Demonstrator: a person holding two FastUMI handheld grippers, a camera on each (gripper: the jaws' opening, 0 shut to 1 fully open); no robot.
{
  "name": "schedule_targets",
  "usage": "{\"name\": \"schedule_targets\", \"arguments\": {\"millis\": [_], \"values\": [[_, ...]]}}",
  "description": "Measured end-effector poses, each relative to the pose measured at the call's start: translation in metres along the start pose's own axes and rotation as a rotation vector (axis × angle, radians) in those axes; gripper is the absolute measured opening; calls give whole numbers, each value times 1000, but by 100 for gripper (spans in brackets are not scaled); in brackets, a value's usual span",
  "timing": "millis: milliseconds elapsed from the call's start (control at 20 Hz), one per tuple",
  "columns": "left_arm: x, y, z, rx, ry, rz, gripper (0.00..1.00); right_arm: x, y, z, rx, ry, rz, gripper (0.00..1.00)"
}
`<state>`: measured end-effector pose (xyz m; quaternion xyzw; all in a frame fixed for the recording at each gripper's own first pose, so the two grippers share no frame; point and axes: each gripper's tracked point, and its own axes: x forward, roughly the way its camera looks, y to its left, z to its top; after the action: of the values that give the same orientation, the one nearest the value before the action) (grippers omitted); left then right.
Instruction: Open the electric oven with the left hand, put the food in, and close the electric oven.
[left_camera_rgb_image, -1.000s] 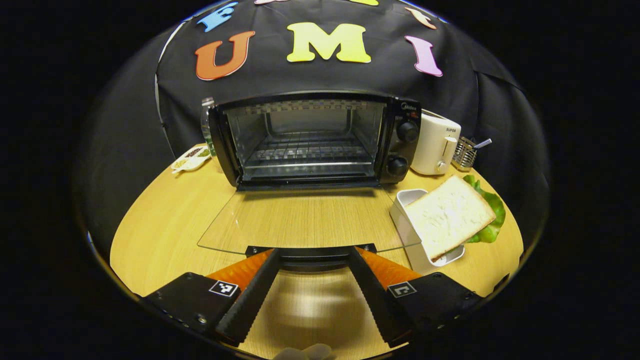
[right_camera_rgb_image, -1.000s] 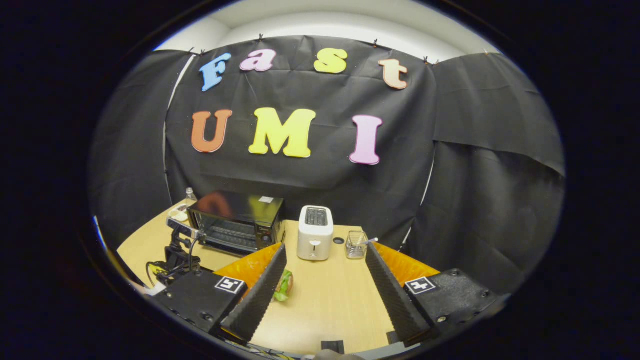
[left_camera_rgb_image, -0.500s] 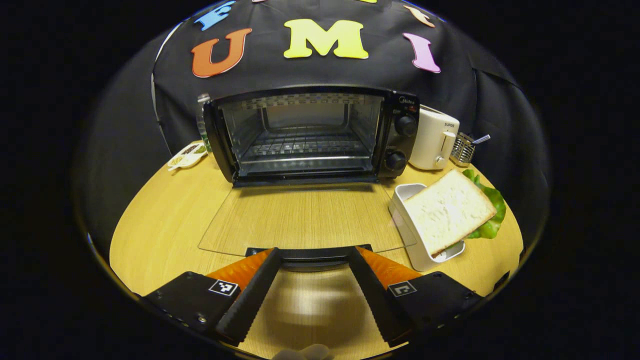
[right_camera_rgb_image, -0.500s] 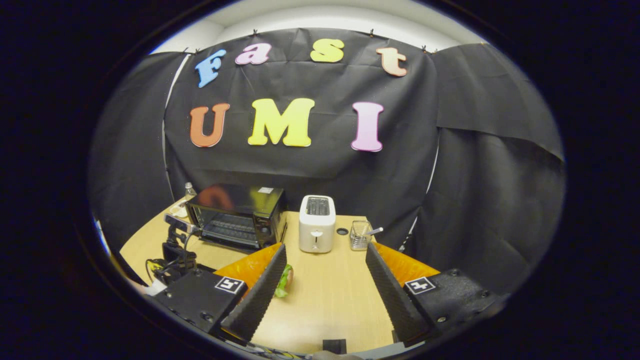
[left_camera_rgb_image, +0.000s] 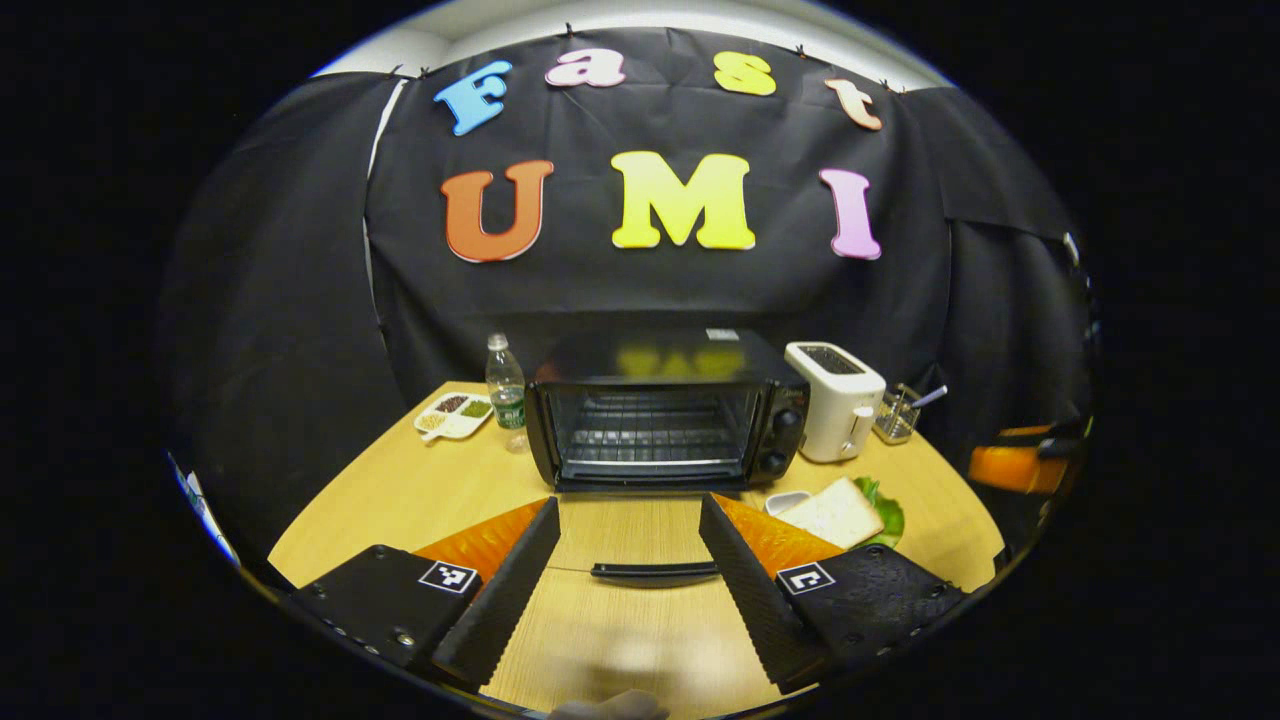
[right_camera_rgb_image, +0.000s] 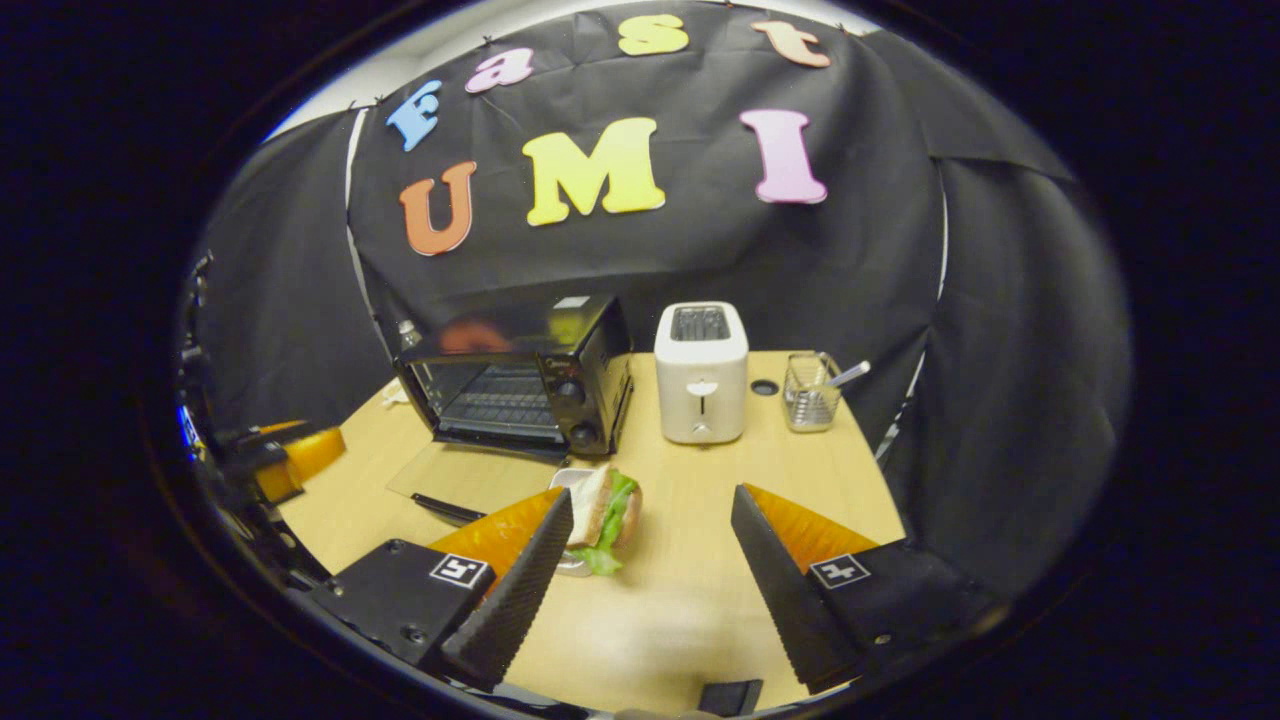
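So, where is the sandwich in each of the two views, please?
Left gripper view: the sandwich lies low on the right, on a small white dish, in front of the toaster.
Right gripper view: the sandwich lies low in the middle, just past the tip of the left finger.
Shared landmark: the oven, with its glass door folded down.

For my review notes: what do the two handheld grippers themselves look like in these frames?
Both match. The left gripper and the right gripper each have two long black fingers with ribbed inner faces, orange outer panels behind them, and black textured bodies carrying a small white square with a black marker on each side.
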<state>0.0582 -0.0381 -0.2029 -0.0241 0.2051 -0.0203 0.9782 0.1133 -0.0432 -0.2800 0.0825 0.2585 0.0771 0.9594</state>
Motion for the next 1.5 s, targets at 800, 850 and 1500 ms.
{"name": "schedule_targets", "arguments": {"millis": [800, 850, 1500], "values": [[-100, 7, 124, 27, -203, 165, 93, 128, 36, -52, 374, 272, 401, 55], [-102, 7, 122, 33, -190, 182, 93, 129, 37, -49, 417, 270, 424, 49], [-104, 3, 73, 67, -133, 106, 96, 39, 76, 56, 565, -55, 433, 39]]}}
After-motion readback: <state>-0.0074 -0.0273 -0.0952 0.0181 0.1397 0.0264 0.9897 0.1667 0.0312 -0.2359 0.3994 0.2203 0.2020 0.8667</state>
